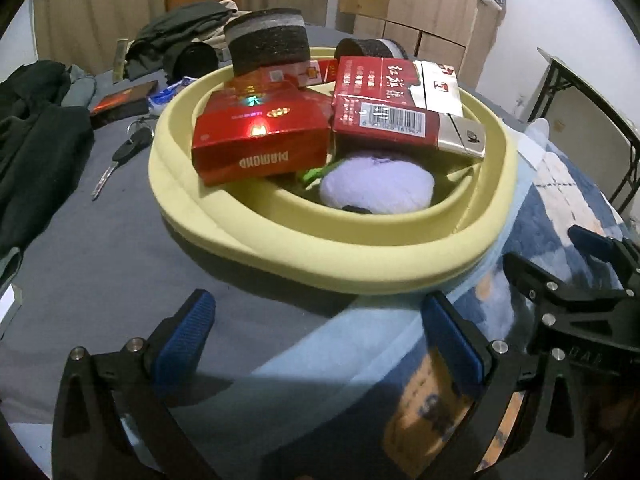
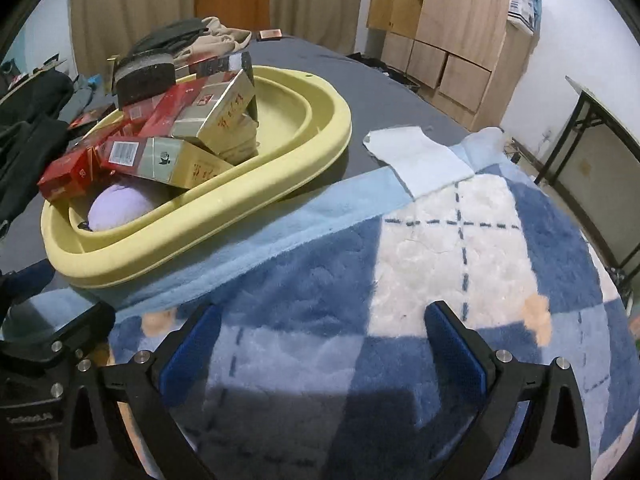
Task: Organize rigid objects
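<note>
A pale yellow oval basin (image 1: 280, 248) (image 2: 304, 160) rests on the bed, holding several red cigarette boxes (image 1: 260, 136) (image 2: 68, 176), silver-gold boxes (image 2: 224, 116), a lilac plush ball (image 1: 376, 188) (image 2: 120, 204) and a dark round felt roll (image 1: 268, 40) (image 2: 148, 76). My left gripper (image 1: 320, 320) stands open just in front of the basin's near rim, with nothing between its blue pads. Over the checked blanket my right gripper (image 2: 324, 332) is open and empty, to the right of the basin. It shows at the left wrist view's right edge (image 1: 592, 280).
A key (image 1: 120, 160), a dark flat box (image 1: 120, 104) and a blue-white packet (image 1: 168, 94) lie on the grey sheet left of the basin. Dark clothes (image 1: 36, 152) are heaped at the left. A blue-white fleece blanket (image 2: 440, 248), wooden cabinets (image 2: 444, 32) and a folding table (image 2: 600, 140) stand on the right.
</note>
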Tool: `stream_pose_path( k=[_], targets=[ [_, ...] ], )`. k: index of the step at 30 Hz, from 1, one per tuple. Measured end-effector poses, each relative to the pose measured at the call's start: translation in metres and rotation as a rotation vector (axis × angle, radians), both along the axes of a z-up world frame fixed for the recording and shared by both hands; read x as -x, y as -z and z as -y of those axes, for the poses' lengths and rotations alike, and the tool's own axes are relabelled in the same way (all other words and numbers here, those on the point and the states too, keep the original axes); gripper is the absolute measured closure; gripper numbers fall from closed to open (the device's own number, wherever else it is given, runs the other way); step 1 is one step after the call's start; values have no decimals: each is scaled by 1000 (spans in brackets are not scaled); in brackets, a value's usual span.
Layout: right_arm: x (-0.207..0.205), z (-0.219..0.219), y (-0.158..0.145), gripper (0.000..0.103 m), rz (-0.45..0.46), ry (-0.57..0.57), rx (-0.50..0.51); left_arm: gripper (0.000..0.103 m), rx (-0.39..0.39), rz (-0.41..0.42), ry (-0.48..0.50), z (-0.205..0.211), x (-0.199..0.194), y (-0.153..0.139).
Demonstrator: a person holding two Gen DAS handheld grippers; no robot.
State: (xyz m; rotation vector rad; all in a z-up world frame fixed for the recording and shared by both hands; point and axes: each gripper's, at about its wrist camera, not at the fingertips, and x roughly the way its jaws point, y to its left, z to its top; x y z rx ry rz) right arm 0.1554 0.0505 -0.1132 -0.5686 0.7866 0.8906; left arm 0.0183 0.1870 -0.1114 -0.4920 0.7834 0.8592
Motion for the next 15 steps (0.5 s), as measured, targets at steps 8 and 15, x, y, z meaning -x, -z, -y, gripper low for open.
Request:
stream_pose_path(
  k=[8, 15],
  targets=[
    [5, -2, -3, 0, -6, -1, 2, 0, -12, -11, 4, 3, 1, -1],
    [5, 1, -5, 0, -6, -2, 0, 0, -13, -13, 4, 3, 1, -1]
  ],
)
